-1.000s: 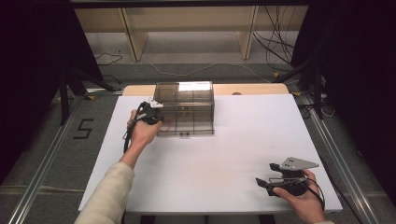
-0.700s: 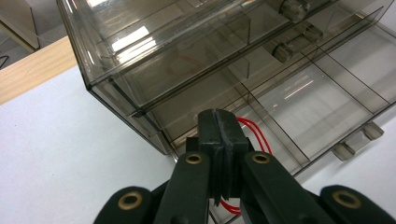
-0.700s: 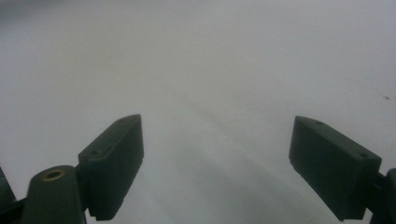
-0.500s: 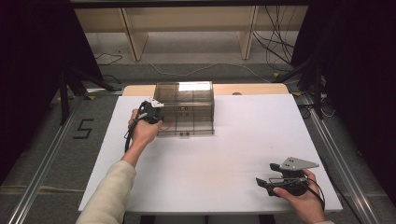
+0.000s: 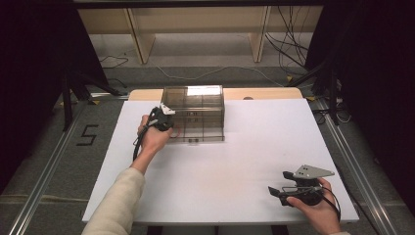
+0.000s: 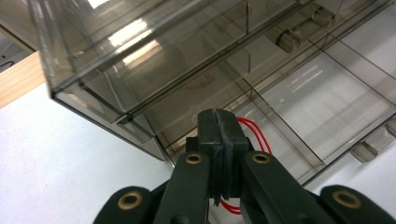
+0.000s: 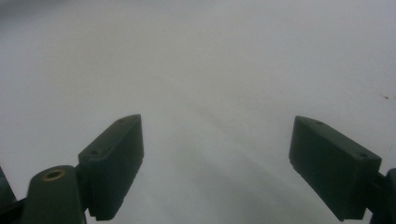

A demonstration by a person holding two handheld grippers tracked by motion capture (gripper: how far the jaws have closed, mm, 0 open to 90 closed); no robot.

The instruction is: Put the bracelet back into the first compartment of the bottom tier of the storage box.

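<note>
With the left gripper clamped on a red rubber band at centre frame before the clear drawer box, and the right gripper spread wide, a snagged band could have dragged the box.

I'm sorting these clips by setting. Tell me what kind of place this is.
Probably a lab or recording workspace, not a home. A bare white table stands between floor rails, loose cables run along the floor, and a person works a clear drawer box with handheld grippers.

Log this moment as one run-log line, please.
left gripper: shut on red rubber band, at clear drawer organiser front-left | right gripper: open, holding nothing, over white tabletop near-right
</note>
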